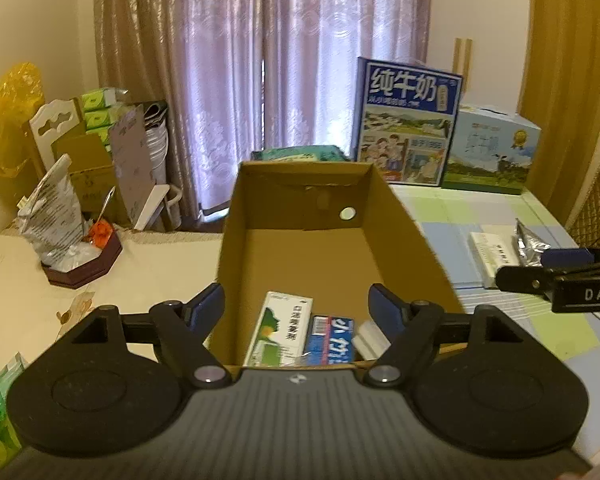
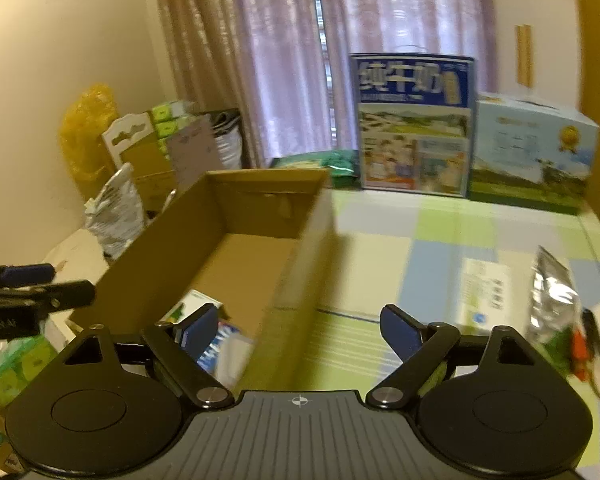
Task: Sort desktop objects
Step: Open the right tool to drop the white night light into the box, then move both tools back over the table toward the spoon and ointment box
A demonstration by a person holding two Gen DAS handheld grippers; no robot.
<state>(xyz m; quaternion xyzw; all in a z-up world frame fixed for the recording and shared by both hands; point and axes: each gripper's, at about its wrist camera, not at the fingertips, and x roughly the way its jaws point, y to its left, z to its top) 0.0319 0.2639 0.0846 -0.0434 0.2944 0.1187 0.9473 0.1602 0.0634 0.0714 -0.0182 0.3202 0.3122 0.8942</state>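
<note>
Both grippers, left gripper [image 1: 296, 308] and right gripper [image 2: 298, 330], are hovering released and empty by the cardboard box [image 1: 404, 220]; right should be reaching for the white packet [image 2: 486, 292] right of the box, approaching squarely.

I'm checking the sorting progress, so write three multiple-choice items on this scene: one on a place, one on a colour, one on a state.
1. Where does the green-and-white box lie?
A. Inside the cardboard box, near end
B. On the checked cloth
C. On the milk carton

2. What colour is the tall milk carton's top band?
A. Red
B. Blue
C. Black

3. How is the left gripper?
A. Shut on a packet
B. Open, holding nothing
C. Shut on the box wall

Key: 1 A, it lies on the box floor beside a blue-and-white packet; 2 B, the band behind the white lettering is blue; 3 B, its fingers stand wide apart with nothing between them.
</note>
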